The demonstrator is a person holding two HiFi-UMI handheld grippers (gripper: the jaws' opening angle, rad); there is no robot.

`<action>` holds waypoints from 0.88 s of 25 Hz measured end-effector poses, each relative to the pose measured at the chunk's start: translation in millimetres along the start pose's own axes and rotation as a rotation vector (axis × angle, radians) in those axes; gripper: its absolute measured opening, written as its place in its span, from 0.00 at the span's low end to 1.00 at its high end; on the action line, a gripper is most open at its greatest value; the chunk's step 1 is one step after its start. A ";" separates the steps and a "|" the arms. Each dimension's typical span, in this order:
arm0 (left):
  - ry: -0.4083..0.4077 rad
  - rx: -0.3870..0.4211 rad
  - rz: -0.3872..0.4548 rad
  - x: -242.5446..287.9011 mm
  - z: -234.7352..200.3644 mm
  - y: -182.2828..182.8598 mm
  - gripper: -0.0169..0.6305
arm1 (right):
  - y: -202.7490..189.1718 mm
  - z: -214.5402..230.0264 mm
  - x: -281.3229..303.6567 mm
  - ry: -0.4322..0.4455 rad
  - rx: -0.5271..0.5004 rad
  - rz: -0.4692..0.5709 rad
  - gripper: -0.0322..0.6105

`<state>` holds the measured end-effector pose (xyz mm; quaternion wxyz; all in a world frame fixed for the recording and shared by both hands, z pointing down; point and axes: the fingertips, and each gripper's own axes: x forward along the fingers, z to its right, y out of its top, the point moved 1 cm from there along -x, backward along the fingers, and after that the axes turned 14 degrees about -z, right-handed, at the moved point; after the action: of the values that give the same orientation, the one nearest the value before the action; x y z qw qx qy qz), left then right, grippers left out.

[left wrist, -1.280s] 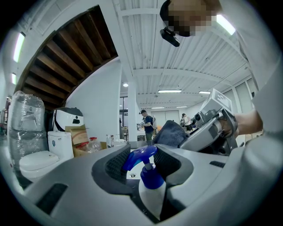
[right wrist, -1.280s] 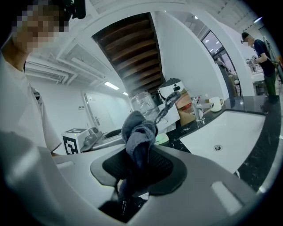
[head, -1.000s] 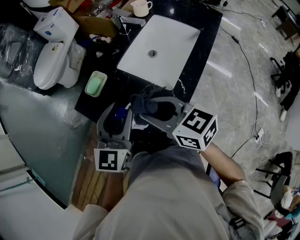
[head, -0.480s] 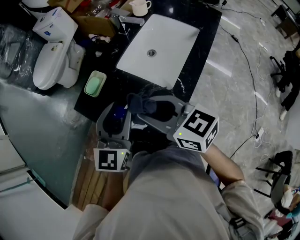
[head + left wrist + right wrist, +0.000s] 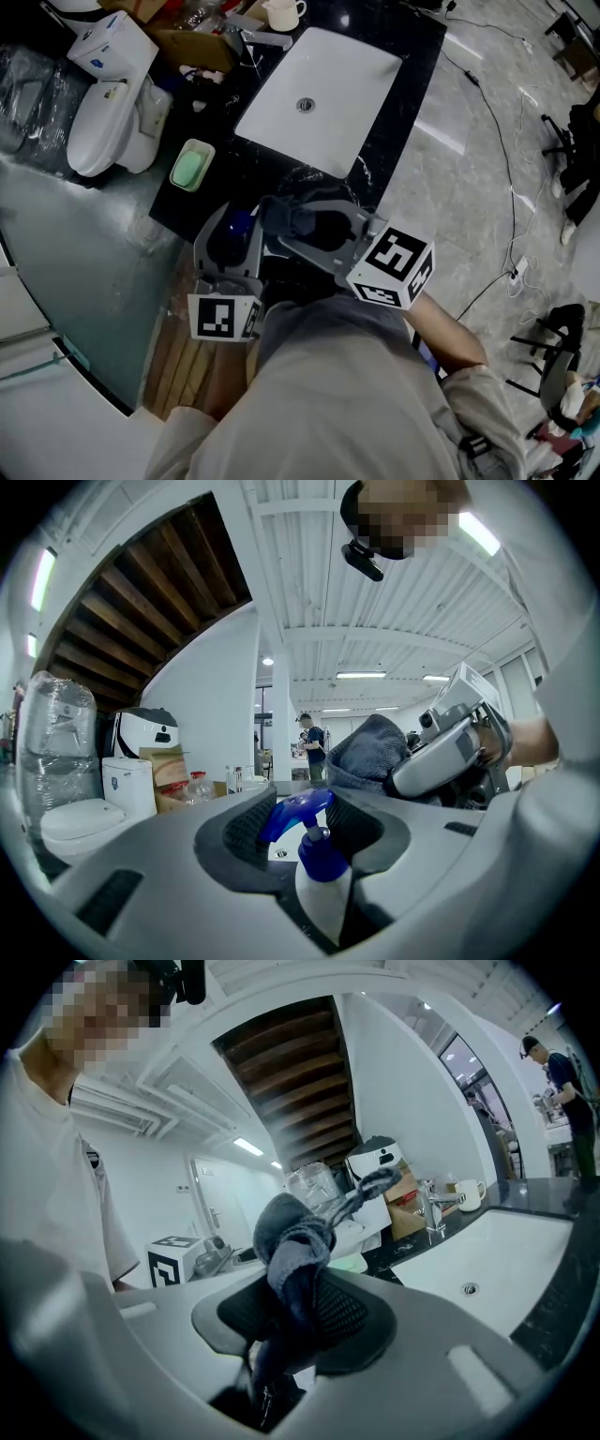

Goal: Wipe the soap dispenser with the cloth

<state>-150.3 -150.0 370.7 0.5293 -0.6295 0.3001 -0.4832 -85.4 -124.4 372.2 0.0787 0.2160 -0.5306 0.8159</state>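
Low centre in the head view, the left gripper clamps the upright soap dispenser — jaws fairly wide round it — and just right of it the right gripper, pinching the cloth, points leftward at its top.

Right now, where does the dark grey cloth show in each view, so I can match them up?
Head view: the dark grey cloth is at centre, bunched at the jaw tips.
Left gripper view: the cloth is right of centre, above the jaws.
Right gripper view: the cloth is at centre, clamped between the jaws.
Shared landmark: the brown cardboard box.
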 end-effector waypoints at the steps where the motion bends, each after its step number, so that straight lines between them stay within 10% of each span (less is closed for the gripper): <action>1: 0.000 -0.001 0.000 -0.2 0.0 -0.1 0.28 | -1.8 -0.8 0.3 0.001 0.001 -0.004 0.23; 22: 0.001 -0.018 -0.013 -1.2 -3.2 -3.5 0.28 | -29.1 -11.1 13.7 0.026 -0.025 -0.078 0.23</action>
<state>-154.2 -149.2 373.7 0.5205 -0.6358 0.3006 -0.4843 -90.2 -103.4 398.6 0.1199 0.2248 -0.5310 0.8082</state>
